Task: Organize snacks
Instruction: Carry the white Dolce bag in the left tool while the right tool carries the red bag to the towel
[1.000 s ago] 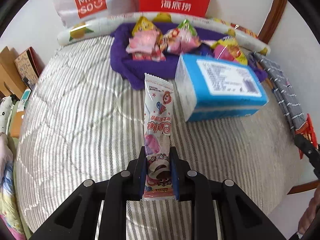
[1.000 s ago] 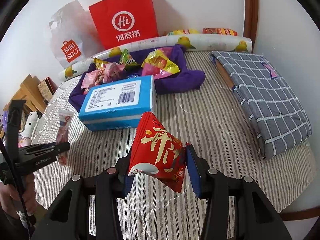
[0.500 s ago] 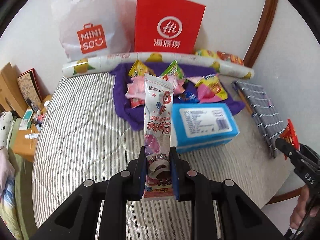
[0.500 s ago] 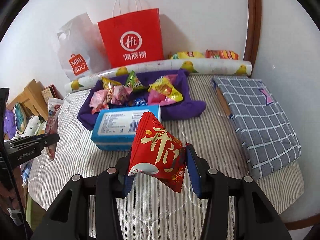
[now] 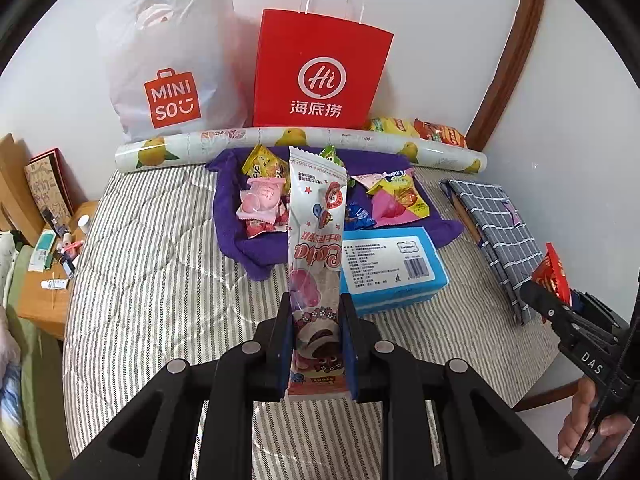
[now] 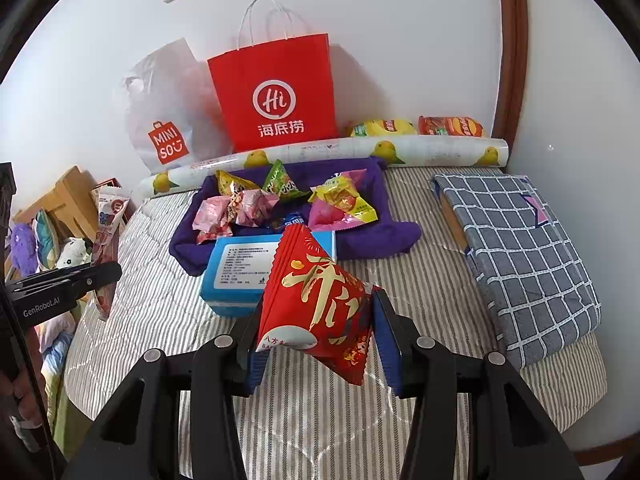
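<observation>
Nearest in the left wrist view, the left gripper is clamped on the lower end of a long white and pink glossy snack packet printed with stars, a pink cartoon figure and red lettering; it stands upright above the bed with a crimped top edge. In the right wrist view, the right gripper grasps a red foil pyramid-shaped snack pouch with gold brush lettering, tilted between the blue pads.

Beyond both lies a grey-and-white striped quilted bedspread. On it sits a blue rectangular carton with a white label, touching a rumpled purple cloth that holds loose pink, yellow and green wrapped snacks. A folded grey checked cloth lies to the right.

Farther back, a lemon-printed paper roll lies along the wall, with a red paper bag and a white plastic bag behind it.
</observation>
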Tool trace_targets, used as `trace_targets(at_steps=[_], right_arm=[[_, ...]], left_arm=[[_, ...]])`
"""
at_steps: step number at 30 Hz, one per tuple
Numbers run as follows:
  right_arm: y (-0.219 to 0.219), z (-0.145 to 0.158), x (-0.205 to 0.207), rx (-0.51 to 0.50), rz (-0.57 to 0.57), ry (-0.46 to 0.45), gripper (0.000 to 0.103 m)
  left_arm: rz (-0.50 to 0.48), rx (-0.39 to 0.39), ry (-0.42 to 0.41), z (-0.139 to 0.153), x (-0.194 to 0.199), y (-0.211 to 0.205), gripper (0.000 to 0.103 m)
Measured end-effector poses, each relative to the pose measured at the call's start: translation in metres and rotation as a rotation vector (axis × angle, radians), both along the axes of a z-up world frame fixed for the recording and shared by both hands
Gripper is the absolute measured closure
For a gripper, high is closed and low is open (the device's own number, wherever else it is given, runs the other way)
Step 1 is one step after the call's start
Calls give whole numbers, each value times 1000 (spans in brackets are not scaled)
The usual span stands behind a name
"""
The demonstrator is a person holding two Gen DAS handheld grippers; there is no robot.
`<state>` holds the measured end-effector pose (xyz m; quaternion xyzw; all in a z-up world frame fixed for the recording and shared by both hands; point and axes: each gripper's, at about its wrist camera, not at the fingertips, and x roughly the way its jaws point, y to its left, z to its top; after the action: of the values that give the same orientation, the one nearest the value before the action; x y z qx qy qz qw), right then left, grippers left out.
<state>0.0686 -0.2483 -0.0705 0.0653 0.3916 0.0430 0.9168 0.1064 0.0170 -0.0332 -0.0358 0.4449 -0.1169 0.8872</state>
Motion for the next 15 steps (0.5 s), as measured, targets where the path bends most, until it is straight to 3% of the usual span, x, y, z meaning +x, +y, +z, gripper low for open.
trace_targets(at_steps=[15], right_arm=[[4, 11, 16, -4, 21, -21, 57]], left_arm=[[-9, -11, -12, 11, 14, -1, 83]])
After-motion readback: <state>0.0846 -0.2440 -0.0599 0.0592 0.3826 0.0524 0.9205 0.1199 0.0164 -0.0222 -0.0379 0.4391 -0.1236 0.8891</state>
